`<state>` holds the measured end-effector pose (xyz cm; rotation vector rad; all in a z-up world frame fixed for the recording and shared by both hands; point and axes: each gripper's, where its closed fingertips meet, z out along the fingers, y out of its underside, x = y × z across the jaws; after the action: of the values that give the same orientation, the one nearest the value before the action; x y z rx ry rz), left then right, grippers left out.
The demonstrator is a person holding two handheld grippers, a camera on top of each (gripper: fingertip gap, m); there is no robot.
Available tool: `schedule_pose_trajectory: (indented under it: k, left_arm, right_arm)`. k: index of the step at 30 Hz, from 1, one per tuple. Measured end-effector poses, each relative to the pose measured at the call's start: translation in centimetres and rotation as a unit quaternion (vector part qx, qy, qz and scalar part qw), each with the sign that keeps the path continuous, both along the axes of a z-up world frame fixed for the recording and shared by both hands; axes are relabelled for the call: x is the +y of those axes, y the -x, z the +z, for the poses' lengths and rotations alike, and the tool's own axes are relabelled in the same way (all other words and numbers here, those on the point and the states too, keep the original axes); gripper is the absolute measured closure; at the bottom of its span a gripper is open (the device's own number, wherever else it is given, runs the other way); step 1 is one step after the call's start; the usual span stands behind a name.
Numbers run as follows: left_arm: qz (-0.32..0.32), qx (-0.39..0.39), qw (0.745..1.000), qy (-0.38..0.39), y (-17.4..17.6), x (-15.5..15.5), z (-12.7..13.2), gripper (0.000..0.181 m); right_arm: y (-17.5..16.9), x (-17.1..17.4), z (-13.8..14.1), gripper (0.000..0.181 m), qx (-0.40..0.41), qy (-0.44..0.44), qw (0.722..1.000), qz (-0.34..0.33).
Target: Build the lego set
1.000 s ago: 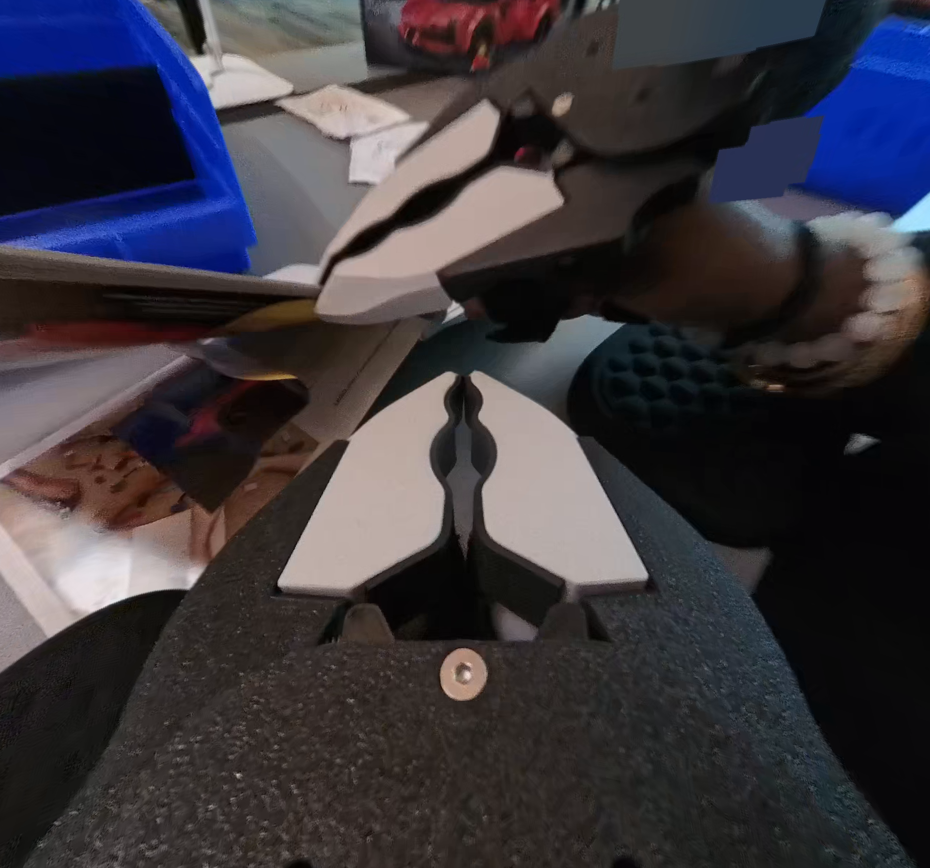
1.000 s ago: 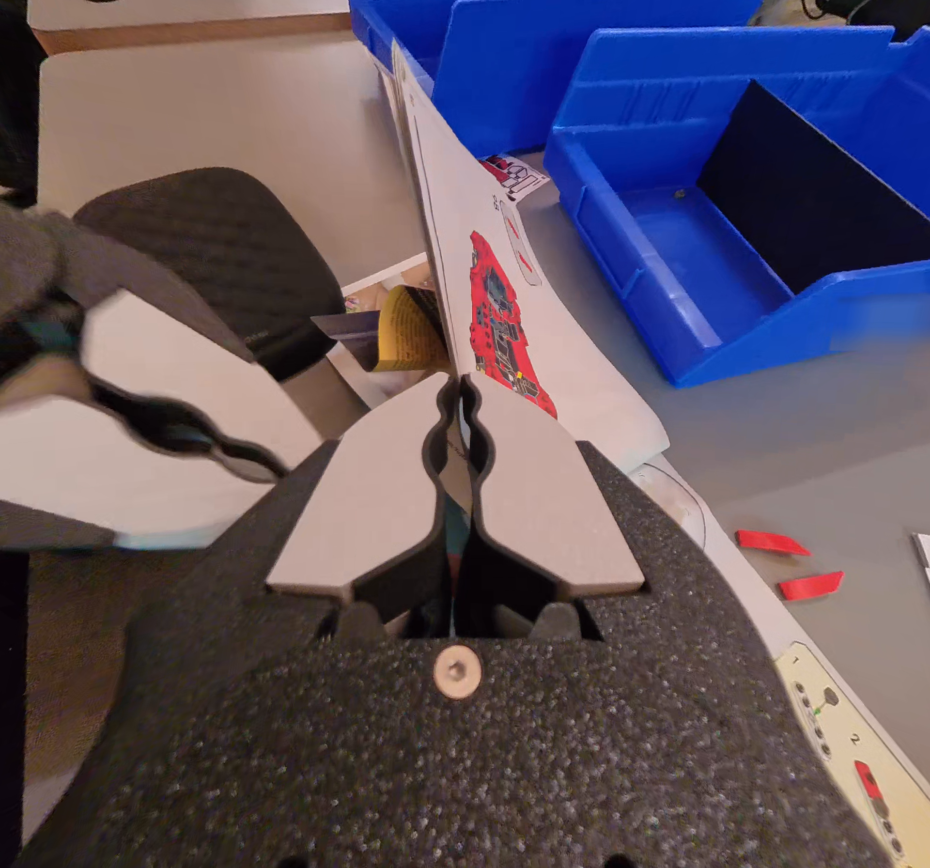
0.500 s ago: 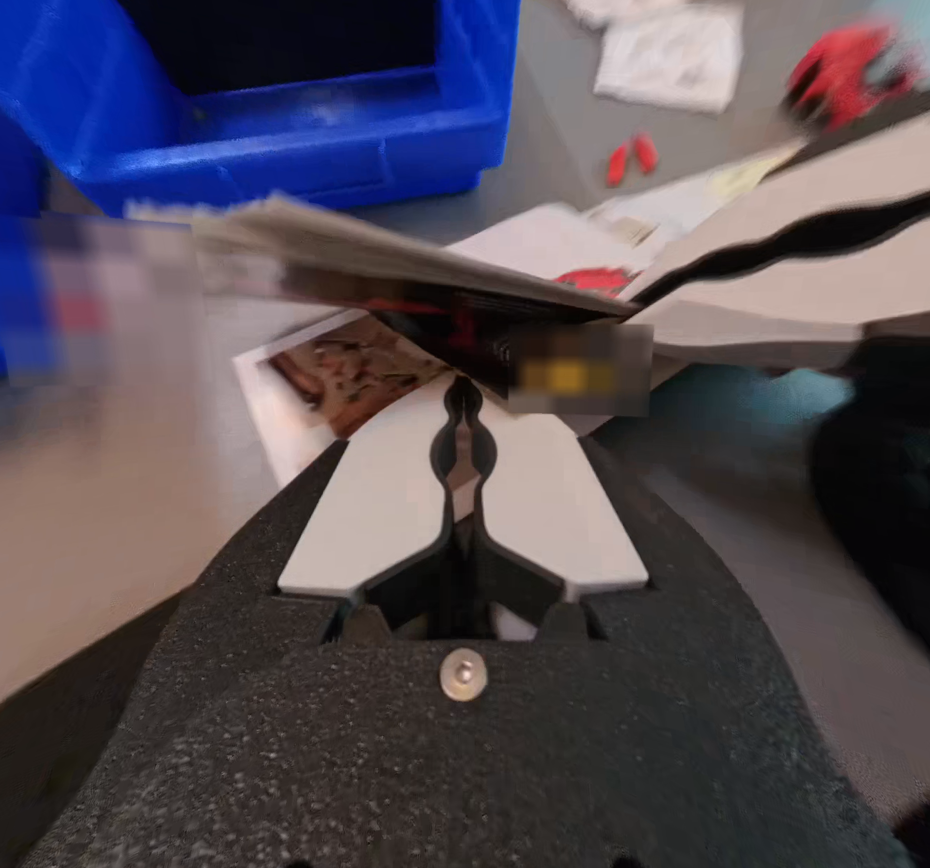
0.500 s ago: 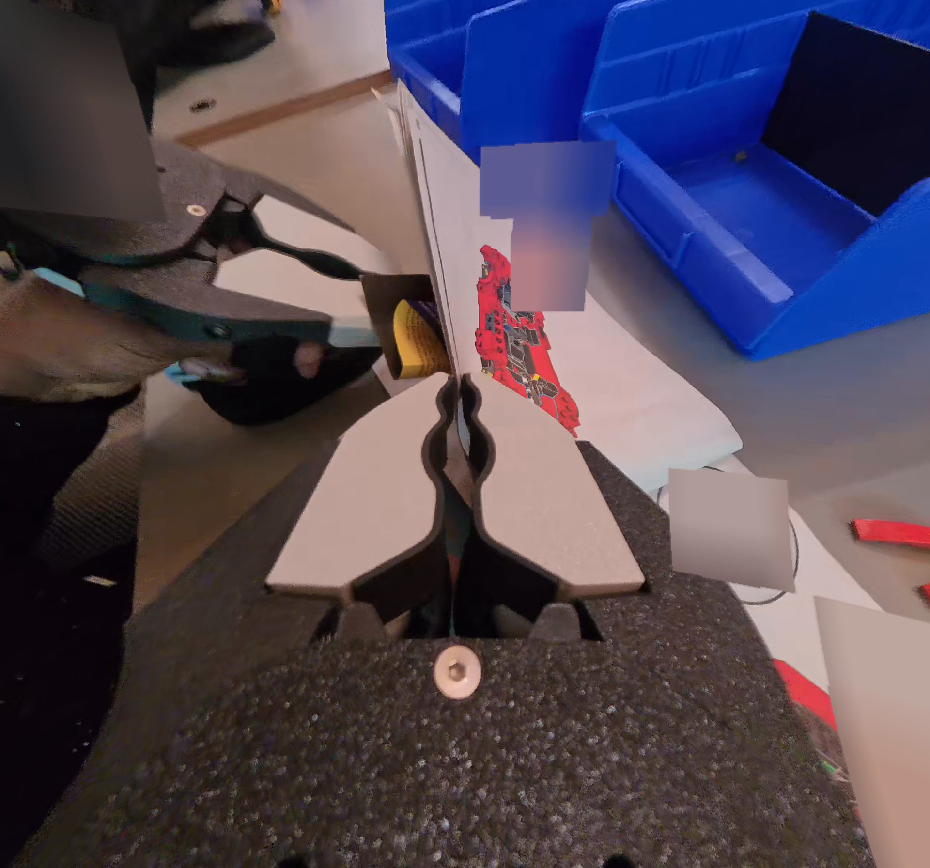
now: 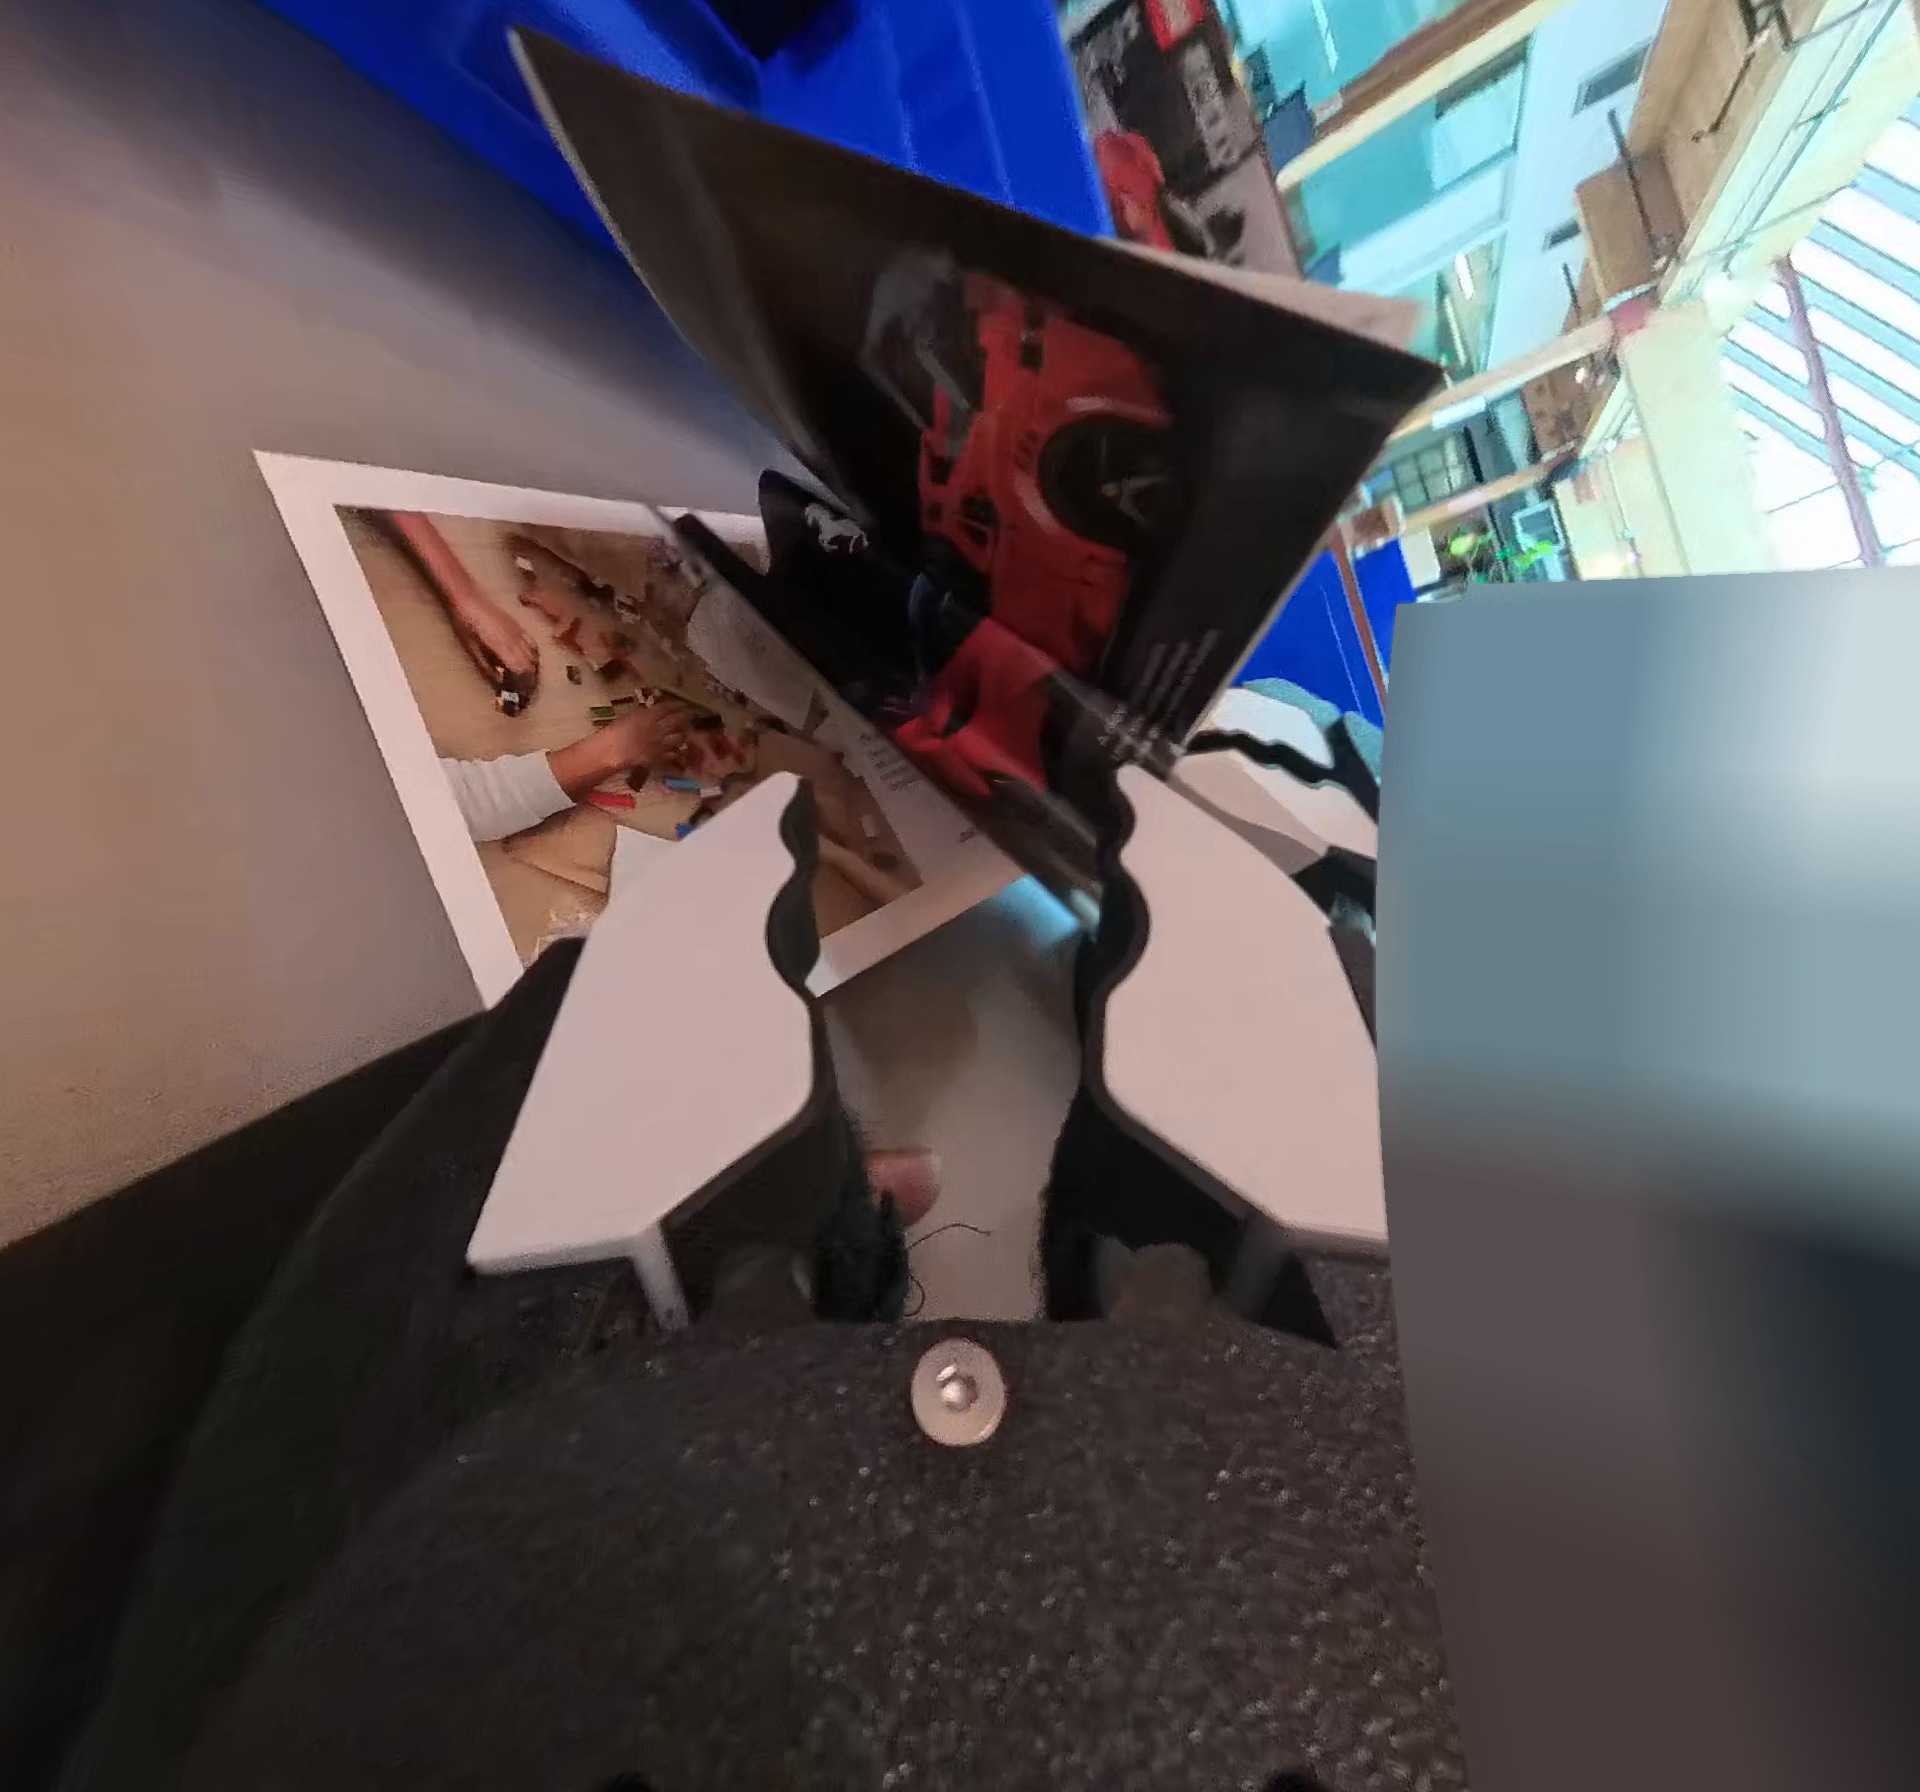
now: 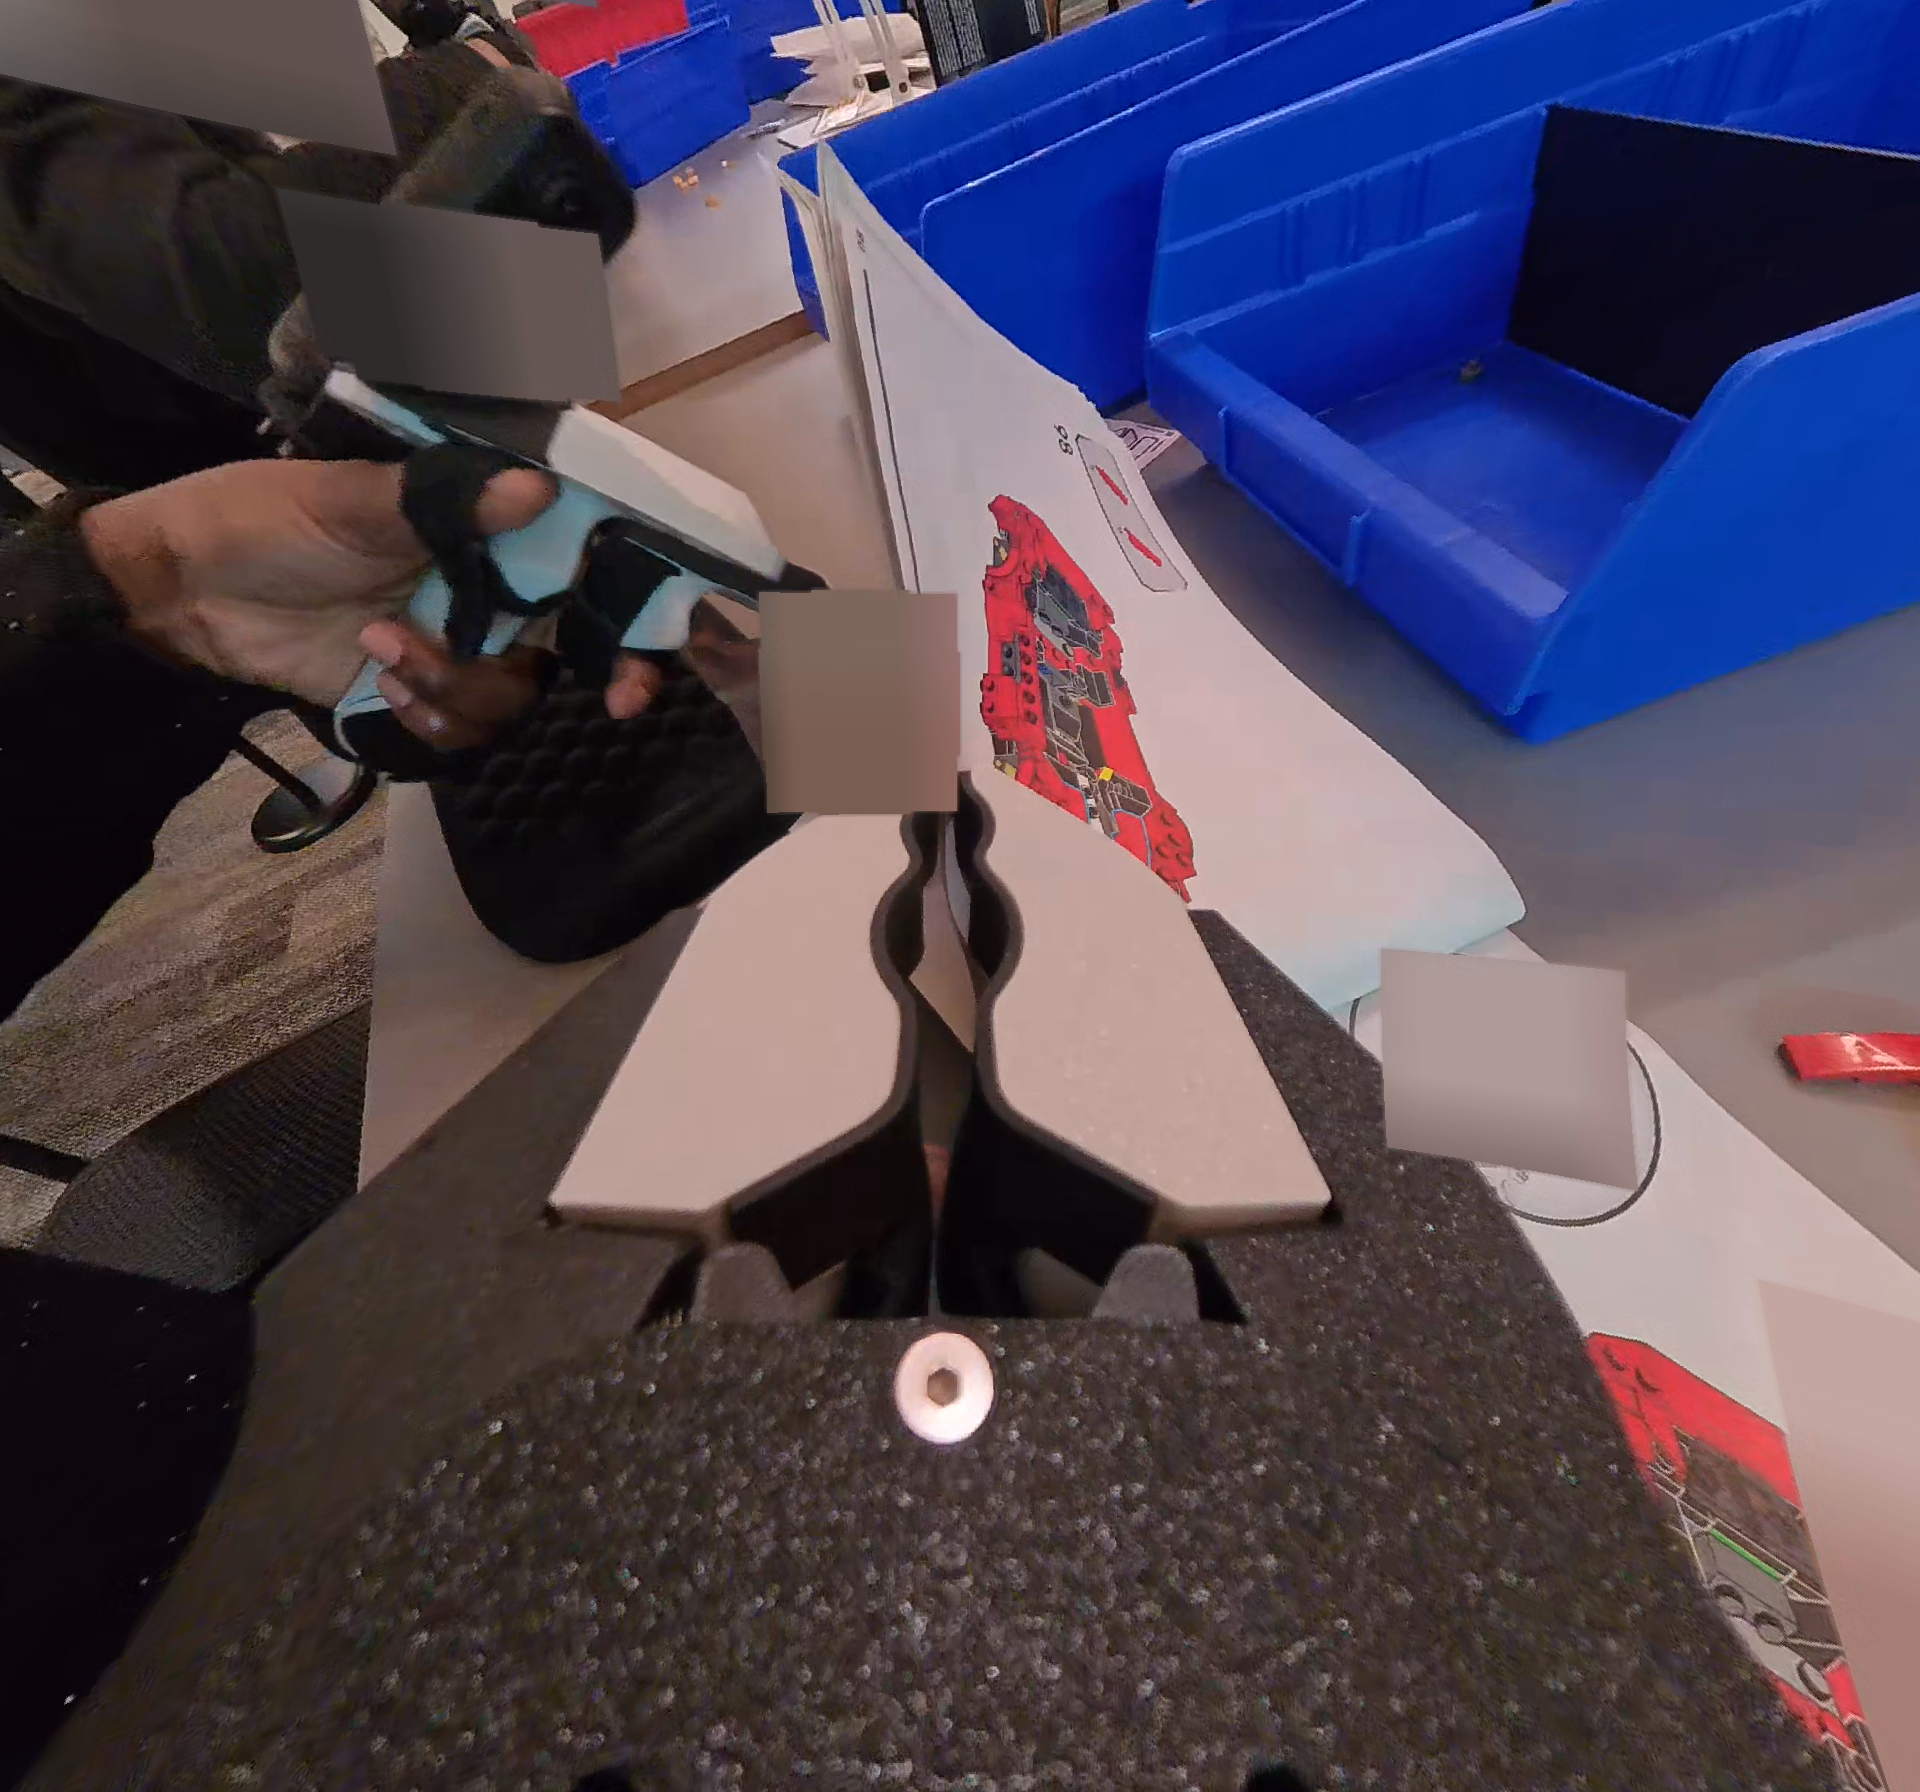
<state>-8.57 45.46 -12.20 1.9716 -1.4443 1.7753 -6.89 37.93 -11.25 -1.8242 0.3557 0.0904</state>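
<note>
The instruction booklet lies open on the grey table. In the right wrist view my right gripper is shut on a bunch of its pages and holds them up on edge; the top page shows a red car drawing. In the left wrist view my left gripper is open and empty, with the lifted dark cover showing a red car just beyond its tips. A flat page with a photo lies under it. The right gripper shows behind the cover's corner. The left gripper shows at the left, in a hand.
Blue bins stand on the table right behind the booklet, and one shows in the left wrist view. A red Lego piece lies at the right. A Lego box stands farther back. A black padded chair sits at the table edge. Spacing between my two grippers at the tips: around 9 cm. My right gripper's tips are some 15 cm from the red Lego piece.
My left gripper has opened and swung round, tilted toward the underside of the lifted cover. My right gripper has kept its hold on the pages.
</note>
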Motion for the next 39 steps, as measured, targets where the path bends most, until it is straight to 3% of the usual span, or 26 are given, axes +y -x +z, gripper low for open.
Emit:
schedule_pose_trajectory:
  k: [5, 7, 9, 14, 18, 21, 24, 26, 28, 31, 34, 36, 39]
  left_arm:
    - [-0.081, 0.063, 0.994, 0.038, -0.1, -2.3, -1.6, 0.140]
    - [-0.091, 0.051, 0.993, 0.047, -0.5, -2.4, -1.1, 0.161]
    - [-0.077, 0.032, 0.996, -0.014, -1.0, -1.1, -1.3, 0.181]
    - [-0.049, -0.014, 0.994, -0.098, -1.8, 3.5, 0.4, 0.181]
    - [-0.059, 0.014, 0.986, -0.152, -1.8, 4.0, -1.6, 0.181]
    - [-0.070, 0.027, 0.987, -0.141, -1.0, 3.7, -2.4, 0.181]
    - [-0.075, 0.034, 0.983, -0.167, -0.2, 3.8, -3.5, 0.181]
    - [-0.074, 0.039, 0.979, -0.188, 0.1, 4.0, -4.2, 0.181]
    - [-0.074, 0.038, 0.976, -0.200, 0.3, 4.1, -4.5, 0.181]
    - [-0.075, 0.036, 0.973, -0.215, 0.5, 4.1, -4.7, 0.181]
    - [-0.078, 0.035, 0.968, -0.234, 0.8, 4.2, -4.9, 0.181]
    - [-0.070, 0.033, 0.964, -0.256, 1.0, 4.4, -4.8, 0.181]
    - [-0.026, 0.026, 0.929, -0.369, 2.1, 5.9, -4.4, 0.147]
  right_arm:
    - [0.0, 0.0, 0.0, 0.179, 0.002, -0.004, 1.000, 0.002]
    - [0.1, -0.1, 0.0, 0.178, -0.001, -0.002, 1.000, 0.002]
    - [0.1, -0.2, -0.1, 0.178, -0.008, 0.004, 1.000, 0.002]
    - [0.9, 0.5, -1.7, 0.178, -0.050, 0.066, 0.996, 0.020]
    - [2.0, 1.3, -4.1, 0.178, -0.069, 0.151, 0.984, 0.061]
    - [3.4, 1.2, -5.8, 0.174, -0.042, 0.199, 0.973, 0.113]
    - [5.4, 0.7, -6.7, 0.152, 0.027, 0.241, 0.952, 0.188]
    - [6.7, 0.4, -5.4, 0.150, 0.091, 0.238, 0.933, 0.253]
    - [6.2, 1.0, -2.6, 0.162, 0.117, 0.196, 0.931, 0.285]
    - [0.3, 3.6, -1.1, 0.177, -0.008, 0.141, 0.971, 0.192]
    - [-1.9, 4.3, -5.3, 0.181, -0.146, 0.228, 0.945, 0.182]
    - [-2.0, 4.4, -7.8, 0.179, -0.184, 0.261, 0.929, 0.188]
    - [-1.8, 5.1, -7.5, 0.181, -0.175, 0.208, 0.948, 0.163]
